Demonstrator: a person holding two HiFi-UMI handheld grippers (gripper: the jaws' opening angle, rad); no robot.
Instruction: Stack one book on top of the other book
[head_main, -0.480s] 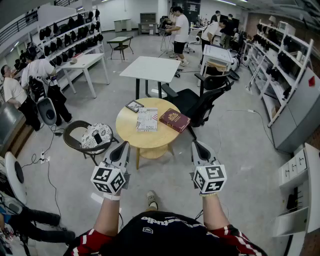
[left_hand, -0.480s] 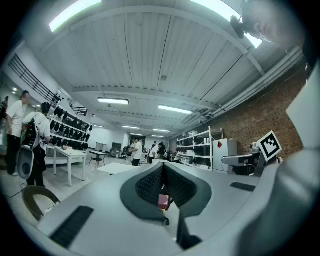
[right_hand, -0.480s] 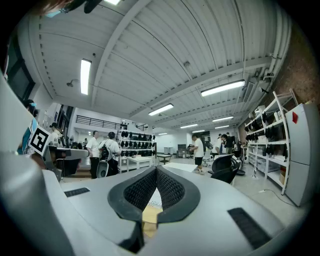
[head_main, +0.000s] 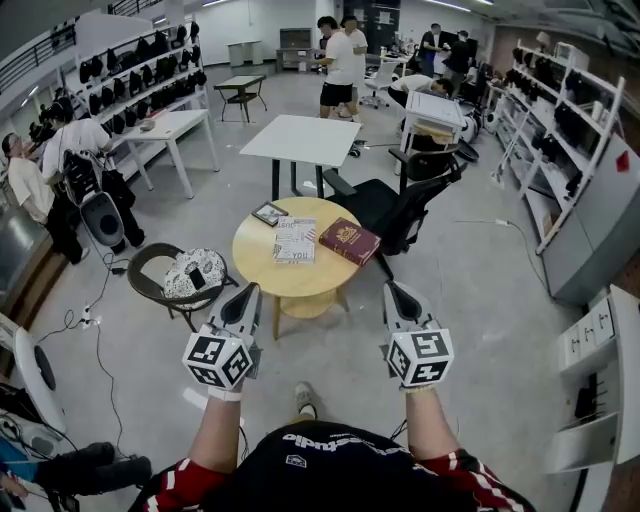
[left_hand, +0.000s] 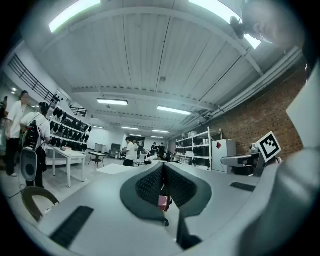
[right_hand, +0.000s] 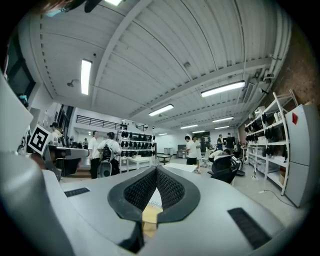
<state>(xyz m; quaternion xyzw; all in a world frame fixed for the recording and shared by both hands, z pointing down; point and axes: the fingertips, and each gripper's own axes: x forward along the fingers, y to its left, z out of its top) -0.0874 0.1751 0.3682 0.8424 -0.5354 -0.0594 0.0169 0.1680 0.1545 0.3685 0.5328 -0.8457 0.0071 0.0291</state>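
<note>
Two books lie side by side on a round wooden table: a white and grey book in the middle and a dark red book to its right. My left gripper and right gripper hang level in front of the table's near edge, apart from both books. Each is shut with nothing held. In the left gripper view the shut left gripper shows a bit of the red book below its tips. In the right gripper view the white book shows under the shut right gripper.
A small dark framed item lies at the table's far left. A black office chair stands behind the table, a low chair with a patterned bag to its left. A white table, shelves and several people lie beyond.
Both grippers have stayed where they were. People at the back of the room have walked to the left; the books have not moved.
</note>
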